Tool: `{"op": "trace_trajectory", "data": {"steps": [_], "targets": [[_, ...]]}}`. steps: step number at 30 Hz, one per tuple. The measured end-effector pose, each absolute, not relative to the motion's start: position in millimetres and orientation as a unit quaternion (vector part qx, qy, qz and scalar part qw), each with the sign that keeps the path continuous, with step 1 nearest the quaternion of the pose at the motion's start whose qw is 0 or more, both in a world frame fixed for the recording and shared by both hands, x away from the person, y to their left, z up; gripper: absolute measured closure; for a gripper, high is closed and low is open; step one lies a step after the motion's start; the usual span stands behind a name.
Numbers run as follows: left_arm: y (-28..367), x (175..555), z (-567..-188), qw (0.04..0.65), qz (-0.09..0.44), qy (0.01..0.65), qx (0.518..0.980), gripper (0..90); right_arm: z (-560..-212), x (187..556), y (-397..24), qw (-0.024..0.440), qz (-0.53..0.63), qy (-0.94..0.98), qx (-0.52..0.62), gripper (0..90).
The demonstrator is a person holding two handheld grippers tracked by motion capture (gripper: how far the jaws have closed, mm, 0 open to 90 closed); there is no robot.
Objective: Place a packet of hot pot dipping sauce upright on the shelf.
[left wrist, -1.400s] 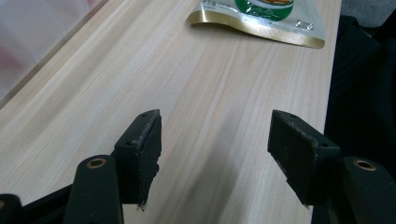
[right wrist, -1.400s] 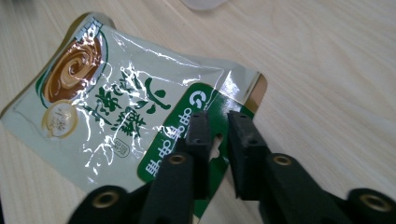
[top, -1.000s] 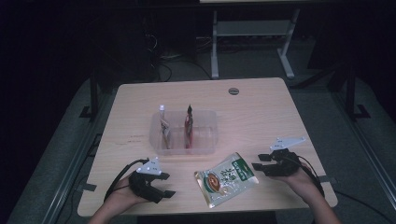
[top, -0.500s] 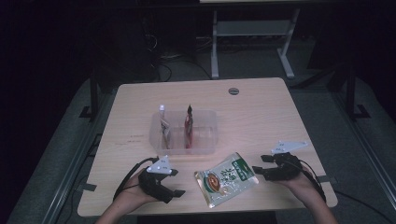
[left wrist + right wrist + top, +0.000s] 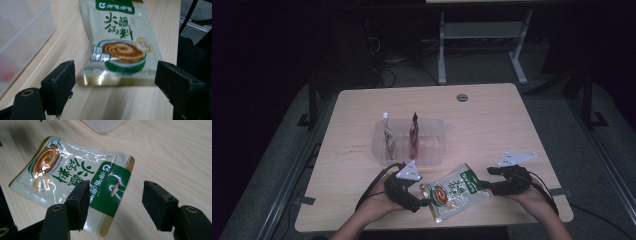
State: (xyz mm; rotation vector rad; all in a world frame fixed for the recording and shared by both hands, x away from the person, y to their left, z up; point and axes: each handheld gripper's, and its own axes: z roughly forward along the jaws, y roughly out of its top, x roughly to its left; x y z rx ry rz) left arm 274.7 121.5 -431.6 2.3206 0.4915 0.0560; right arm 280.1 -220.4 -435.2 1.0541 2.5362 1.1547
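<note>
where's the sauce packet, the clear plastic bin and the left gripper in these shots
sauce packet [image 5: 455, 191], high view, on the middle of its printed front
clear plastic bin [image 5: 435, 141], high view, on its right-hand wall
left gripper [image 5: 113, 86], left gripper view, midway between its two open black jaws, just short of the packet's bottom edge

Clear plastic box [image 5: 432, 145] near middle of wooden bench [image 5: 512, 125], holding two upright packets: pale packet [image 5: 387, 136] at left, red packet [image 5: 414, 134] beside it. Round grey cap [image 5: 462, 97] near far edge. White frame [image 5: 482, 35] on floor beyond.
</note>
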Motion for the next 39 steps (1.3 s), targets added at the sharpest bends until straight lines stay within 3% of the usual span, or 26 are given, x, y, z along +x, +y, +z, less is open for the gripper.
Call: {"op": "trace_trajectory", "data": {"steps": [15, 25, 39], "targets": [[73, 287, -452, 0.349, 0.013, 0.190, 0.917, 13.1, -437, 283, -228, 0.086, 0.388, 0.844, 0.360, 37.7], [67, 285, -465, 0.343, 0.022, 0.195, 0.919, 14.0, -439, 285, -228, 0.084, 0.387, 0.845, 0.359, 38.0], [75, 289, -463, 0.359, 0.038, 0.221, 0.906, 58.0, -438, 284, -232, 0.087, 0.386, 0.845, 0.361, 38.4]]}}
